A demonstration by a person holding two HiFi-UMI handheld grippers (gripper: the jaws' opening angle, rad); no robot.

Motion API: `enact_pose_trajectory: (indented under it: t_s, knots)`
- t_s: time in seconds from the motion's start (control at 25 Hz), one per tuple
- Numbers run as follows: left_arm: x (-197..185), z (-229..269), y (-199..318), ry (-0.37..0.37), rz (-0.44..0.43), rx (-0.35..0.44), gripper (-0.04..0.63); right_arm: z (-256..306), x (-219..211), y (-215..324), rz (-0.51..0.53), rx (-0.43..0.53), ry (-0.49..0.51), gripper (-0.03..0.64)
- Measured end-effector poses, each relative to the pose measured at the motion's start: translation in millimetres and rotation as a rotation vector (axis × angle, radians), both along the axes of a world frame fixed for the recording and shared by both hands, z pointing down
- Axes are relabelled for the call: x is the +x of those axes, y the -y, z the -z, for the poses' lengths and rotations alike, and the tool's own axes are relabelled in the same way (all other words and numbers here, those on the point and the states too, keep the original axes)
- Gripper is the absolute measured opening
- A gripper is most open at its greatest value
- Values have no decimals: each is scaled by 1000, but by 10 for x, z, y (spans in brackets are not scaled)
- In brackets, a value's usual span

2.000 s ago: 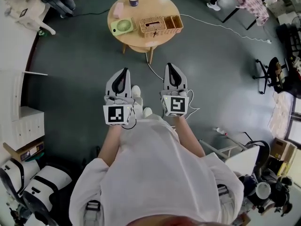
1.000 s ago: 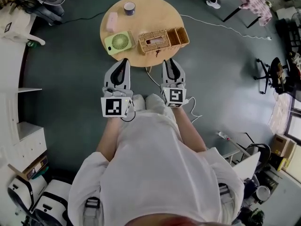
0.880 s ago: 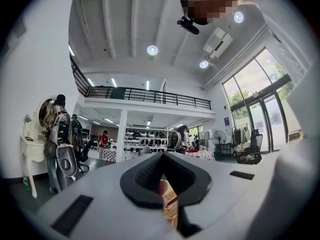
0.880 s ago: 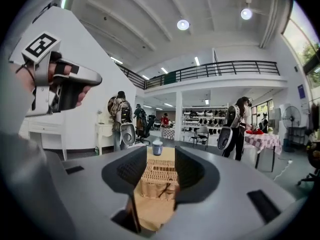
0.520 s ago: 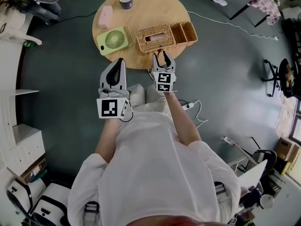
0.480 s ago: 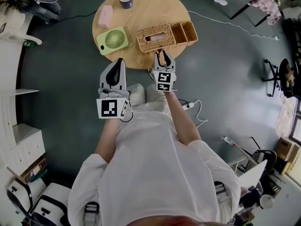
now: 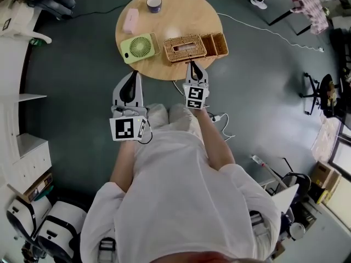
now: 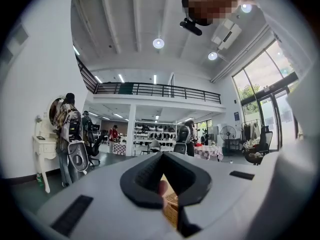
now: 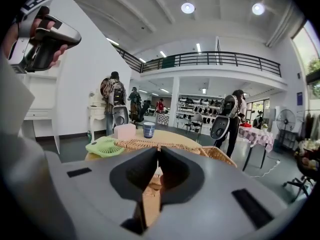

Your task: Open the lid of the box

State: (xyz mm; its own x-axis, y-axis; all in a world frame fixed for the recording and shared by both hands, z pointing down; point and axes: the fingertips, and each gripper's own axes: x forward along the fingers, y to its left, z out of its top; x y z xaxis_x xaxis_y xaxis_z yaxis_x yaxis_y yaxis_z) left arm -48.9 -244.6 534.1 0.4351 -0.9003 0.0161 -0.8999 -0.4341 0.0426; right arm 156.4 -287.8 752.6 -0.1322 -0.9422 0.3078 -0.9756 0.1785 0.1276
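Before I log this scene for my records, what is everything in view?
table: one, wood, round, on grey floor
wicker box: one, tan, table's near side
fan: one, green, left of wicker box
block: one, pink, beyond fan
cup: one, purple, table's far side
cable: one, white, floor at right
left gripper: one, grey, fingers together, empty, near table's edge
right gripper: one, grey, fingers closing at wicker box's near edge, nothing seen between

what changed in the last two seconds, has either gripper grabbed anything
The person stepped up to the round wooden table. The right gripper reached forward to the near edge of the woven wicker box; its jaws are closing, tips meeting there, no clear grip on the lid. The left gripper stayed back, shut and empty. The green fan, pink block and purple cup kept their places.
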Motion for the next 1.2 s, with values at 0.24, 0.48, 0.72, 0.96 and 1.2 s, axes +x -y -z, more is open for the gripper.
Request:
enact_pose_trajectory:
  t_s: [0.24,0.48,0.72,0.96,1.2]
  knots:
    - [-263,626,-27,-1,19,1,-3,564,-61,299,-5,-12,1,18]
    - [-243,930,17,15,4,40,-3,799,-58,717,6,10,9,18]
    - [44,961,280,33,38,46,-3,838,14,1226,50,40,27,18]
    - [227,936,587,52,84,63,-3,681,-167,1845,144,43,115,20]
    - [282,1056,828,39,97,106,-3,817,-394,2105,268,52,183,150]
